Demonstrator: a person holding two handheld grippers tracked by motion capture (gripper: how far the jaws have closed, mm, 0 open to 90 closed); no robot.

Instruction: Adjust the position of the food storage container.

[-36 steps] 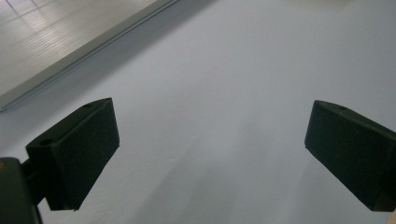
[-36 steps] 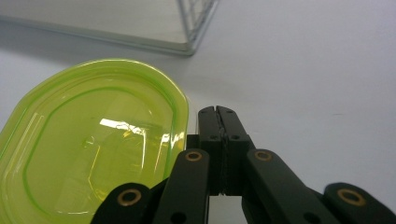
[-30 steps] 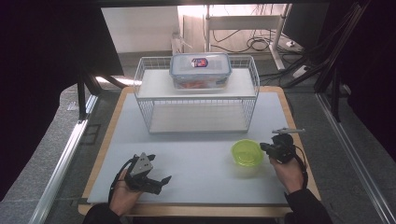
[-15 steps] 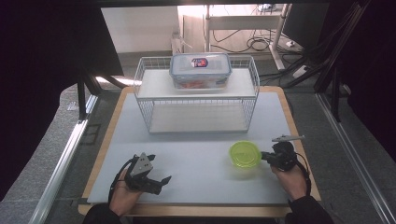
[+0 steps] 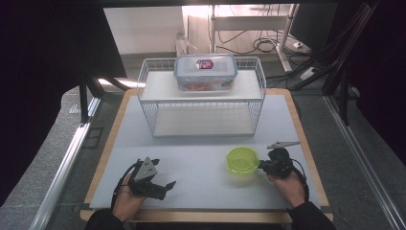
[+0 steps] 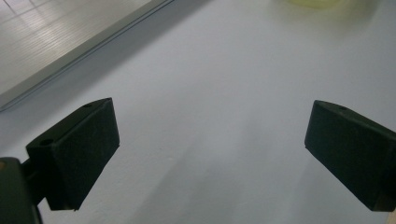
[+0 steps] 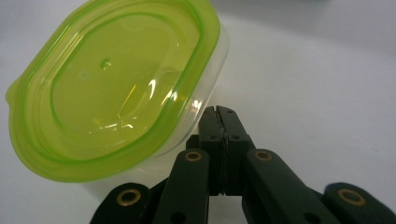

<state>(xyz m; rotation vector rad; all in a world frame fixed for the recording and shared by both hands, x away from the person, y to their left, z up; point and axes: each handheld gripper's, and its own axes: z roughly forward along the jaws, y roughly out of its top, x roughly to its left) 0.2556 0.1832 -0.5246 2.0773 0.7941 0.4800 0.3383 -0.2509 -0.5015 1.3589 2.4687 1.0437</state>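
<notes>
- Grey matting covers the table (image 5: 201, 163), with a white wire rack (image 5: 201, 103) at the far side and cables on the floor behind.
- On the rack's top shelf sits a clear lidded box (image 5: 206, 73); its lid carries a small sticker, too small to read.
- Near the front right stands a small green-lidded container (image 5: 242, 160), lid on.
- At its right side, the right gripper (image 7: 219, 116) has its jaws pressed together against the tub wall, clasping nothing as far as I can judge.
- Away at the front left, the left gripper (image 5: 163, 186) rests with jaws spread wide, empty.
- Judging from this, the container is not yet lifted; any move towards the rack remains.
</notes>
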